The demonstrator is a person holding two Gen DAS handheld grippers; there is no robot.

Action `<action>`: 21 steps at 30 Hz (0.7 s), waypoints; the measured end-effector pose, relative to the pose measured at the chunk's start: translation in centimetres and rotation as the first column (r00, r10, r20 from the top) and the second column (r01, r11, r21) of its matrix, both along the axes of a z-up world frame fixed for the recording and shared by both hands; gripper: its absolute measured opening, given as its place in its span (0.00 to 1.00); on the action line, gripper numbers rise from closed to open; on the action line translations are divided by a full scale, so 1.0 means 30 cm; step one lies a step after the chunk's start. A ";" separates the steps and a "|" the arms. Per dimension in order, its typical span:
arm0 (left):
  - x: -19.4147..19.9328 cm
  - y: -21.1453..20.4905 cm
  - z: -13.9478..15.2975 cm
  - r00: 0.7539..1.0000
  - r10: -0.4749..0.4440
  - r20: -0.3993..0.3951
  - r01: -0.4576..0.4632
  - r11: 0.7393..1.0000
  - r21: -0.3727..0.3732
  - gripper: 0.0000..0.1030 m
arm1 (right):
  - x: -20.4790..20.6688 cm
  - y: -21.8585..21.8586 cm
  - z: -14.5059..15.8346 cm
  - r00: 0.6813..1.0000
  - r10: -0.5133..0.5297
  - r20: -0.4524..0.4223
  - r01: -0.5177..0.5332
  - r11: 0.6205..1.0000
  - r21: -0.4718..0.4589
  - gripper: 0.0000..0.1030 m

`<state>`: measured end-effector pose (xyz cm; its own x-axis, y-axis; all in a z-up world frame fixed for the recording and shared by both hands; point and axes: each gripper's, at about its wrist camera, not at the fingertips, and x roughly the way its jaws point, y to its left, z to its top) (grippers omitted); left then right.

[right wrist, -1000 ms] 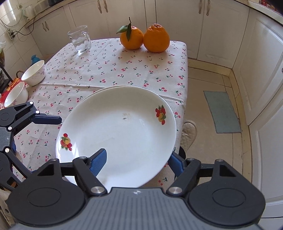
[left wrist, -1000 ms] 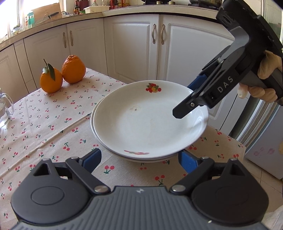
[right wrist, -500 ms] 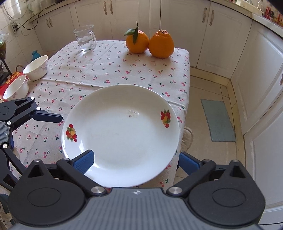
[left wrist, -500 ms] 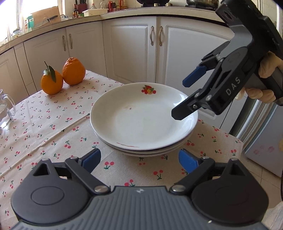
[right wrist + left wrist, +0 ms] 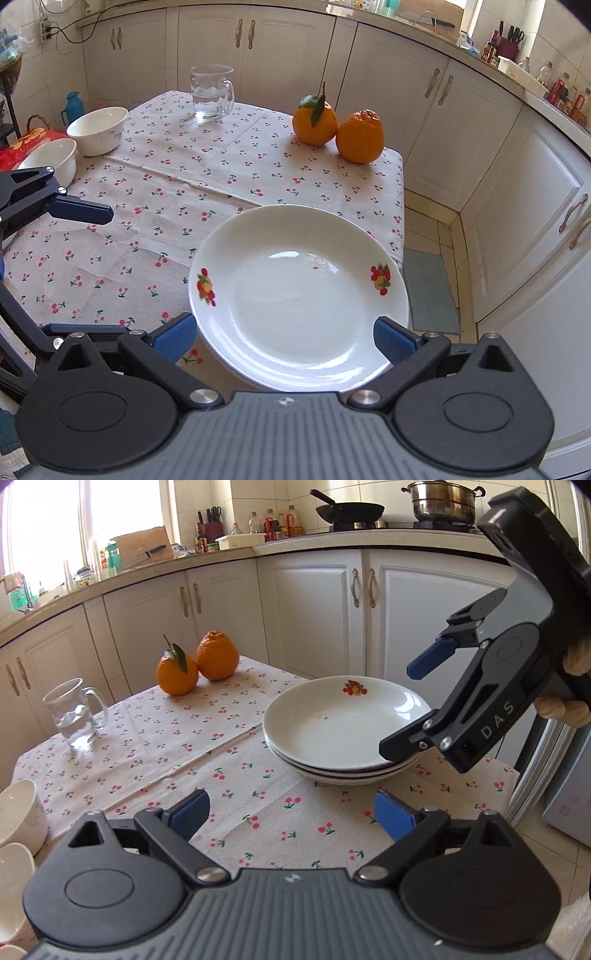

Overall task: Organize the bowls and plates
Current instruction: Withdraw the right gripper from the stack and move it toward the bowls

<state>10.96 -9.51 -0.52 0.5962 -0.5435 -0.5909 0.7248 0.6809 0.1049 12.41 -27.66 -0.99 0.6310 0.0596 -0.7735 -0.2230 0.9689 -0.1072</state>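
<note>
Right wrist view: plate stack (image 5: 299, 306) flat at the surface's (image 5: 207, 192) near corner.
Round, rims up, no long axis; fruit prints left and right. Right gripper (image 5: 284, 338) spread wide, holding nothing, just short of the stack. Left gripper (image 5: 291, 814) wide, empty, near it. Two bowls (image 5: 98, 129) well left of the stack.

Table in cherry-print tablecloth (image 5: 207, 192); on it stacked plates (image 5: 299, 295), two oranges (image 5: 338, 129), glass mug (image 5: 211, 92), two bowls (image 5: 98, 130).
</note>
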 end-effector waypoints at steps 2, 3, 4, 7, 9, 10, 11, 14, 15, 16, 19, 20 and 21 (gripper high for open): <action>-0.022 0.047 0.010 1.000 0.028 0.012 -0.028 1.000 -0.009 0.96 | -0.017 0.045 0.005 1.000 0.000 0.027 0.000 1.000 0.000 1.00; -0.033 0.071 0.015 0.999 0.043 0.015 -0.043 0.999 -0.014 0.96 | -0.026 0.069 0.005 0.999 0.000 0.039 0.000 1.000 -0.007 1.00; -0.043 0.095 0.018 0.998 0.057 0.018 -0.057 0.998 -0.020 0.96 | -0.037 0.093 0.006 0.998 -0.001 0.056 0.002 1.000 -0.013 1.00; -0.077 0.174 0.023 0.994 0.108 0.021 -0.107 0.994 -0.038 0.96 | -0.066 0.167 0.001 0.995 0.012 0.096 -0.012 1.000 -0.003 1.00; -0.098 0.225 0.019 0.989 0.145 0.020 -0.144 0.989 -0.042 0.96 | -0.079 0.213 -0.005 0.994 0.017 0.111 -0.019 1.000 0.023 1.00; -0.107 0.249 0.016 0.987 0.162 0.016 -0.161 0.986 -0.042 0.96 | -0.082 0.232 -0.007 0.993 0.020 0.114 -0.025 0.999 0.038 1.00; -0.117 0.279 0.015 0.984 0.180 0.012 -0.180 0.983 -0.041 0.96 | -0.086 0.254 -0.010 0.993 0.026 0.118 -0.033 0.998 0.056 1.00; -0.142 0.353 0.013 0.972 0.235 0.012 -0.234 0.972 -0.036 0.96 | -0.085 0.331 -0.022 0.991 0.052 0.127 -0.060 0.997 0.056 1.00; -0.149 0.376 0.015 0.968 0.250 0.013 -0.250 0.968 -0.035 0.96 | -0.086 0.356 -0.025 0.989 0.059 0.137 -0.066 0.997 0.047 1.00; -0.154 0.394 0.017 0.965 0.262 0.013 -0.262 0.965 -0.036 0.96 | -0.087 0.378 -0.026 0.987 0.072 0.143 -0.079 0.996 0.044 1.00; -0.166 0.459 0.023 0.954 0.299 0.017 -0.298 0.954 -0.026 0.96 | -0.089 0.441 -0.029 0.980 0.135 0.149 -0.146 0.987 0.063 1.00; -0.171 0.476 0.021 0.951 0.309 0.022 -0.308 0.951 -0.015 0.96 | -0.089 0.462 -0.031 0.976 0.158 0.147 -0.169 0.984 0.063 1.00; -0.174 0.494 0.019 0.947 0.318 0.030 -0.318 0.948 -0.004 0.96 | -0.089 0.486 -0.033 0.973 0.181 0.144 -0.191 0.980 0.056 1.00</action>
<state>5.74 5.31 0.07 0.7553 -0.3221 -0.5707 0.4668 0.8757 0.1235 9.75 -13.07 -1.98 0.7039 0.2365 -0.6698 -0.3880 0.9179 -0.0837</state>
